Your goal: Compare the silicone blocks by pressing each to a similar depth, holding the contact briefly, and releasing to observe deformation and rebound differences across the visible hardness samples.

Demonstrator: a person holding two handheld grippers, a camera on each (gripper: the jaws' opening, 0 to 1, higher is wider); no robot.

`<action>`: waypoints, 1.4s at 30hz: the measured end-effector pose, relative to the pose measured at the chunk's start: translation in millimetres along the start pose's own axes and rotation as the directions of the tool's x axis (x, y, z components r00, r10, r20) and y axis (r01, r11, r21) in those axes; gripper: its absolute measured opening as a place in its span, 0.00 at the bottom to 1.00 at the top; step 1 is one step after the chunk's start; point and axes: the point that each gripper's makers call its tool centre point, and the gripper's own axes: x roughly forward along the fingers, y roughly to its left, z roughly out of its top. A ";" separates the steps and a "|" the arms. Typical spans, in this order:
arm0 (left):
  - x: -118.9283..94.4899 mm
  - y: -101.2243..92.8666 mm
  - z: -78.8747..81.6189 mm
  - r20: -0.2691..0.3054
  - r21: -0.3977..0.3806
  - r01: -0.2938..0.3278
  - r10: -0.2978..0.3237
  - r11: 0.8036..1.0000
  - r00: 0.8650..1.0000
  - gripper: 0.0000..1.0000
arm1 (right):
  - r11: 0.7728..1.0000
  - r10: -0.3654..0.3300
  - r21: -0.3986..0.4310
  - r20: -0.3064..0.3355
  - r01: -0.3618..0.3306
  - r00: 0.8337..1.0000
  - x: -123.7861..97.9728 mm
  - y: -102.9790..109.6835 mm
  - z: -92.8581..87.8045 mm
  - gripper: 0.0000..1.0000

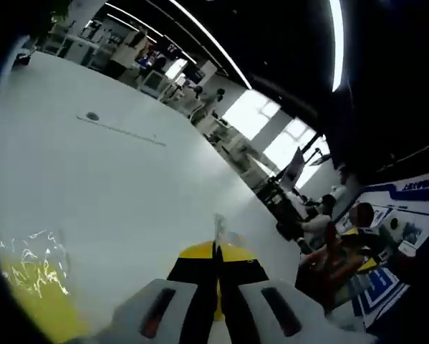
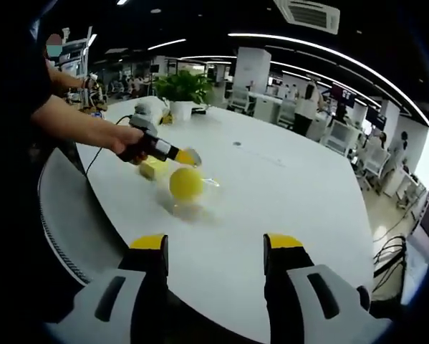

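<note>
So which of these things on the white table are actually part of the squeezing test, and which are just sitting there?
Part of the job:
round yellow block
small yellow block
left tongs
right tongs

Just there:
potted plant
white table

Open office: white table (image 2: pixel 286 186), potted plant (image 2: pixel 183 89), ceiling light strips (image 2: pixel 329 57), probably bright windows (image 1: pixel 268 129).

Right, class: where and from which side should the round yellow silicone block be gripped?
Probably grip the round yellow silicone block across its widest middle, from the near side with the open right gripper; the left gripper crowds its far side.
</note>
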 end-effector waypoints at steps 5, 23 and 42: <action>-20.8 -15.7 3.6 -0.003 0.077 0.007 -0.007 0.997 1.000 0.00 | 1.000 0.003 -0.014 0.006 -0.003 1.000 -2.9 7.1 -0.2 0.48; -118.2 -61.8 69.6 0.050 0.326 0.008 -0.026 0.945 0.998 0.00 | 0.994 0.095 -0.053 0.088 -0.091 0.992 5.7 55.0 29.4 0.50; -150.8 -137.9 159.6 0.112 0.528 0.084 -0.167 0.845 0.980 0.00 | 0.988 0.153 -0.038 0.220 -0.149 0.963 11.9 71.2 79.4 0.55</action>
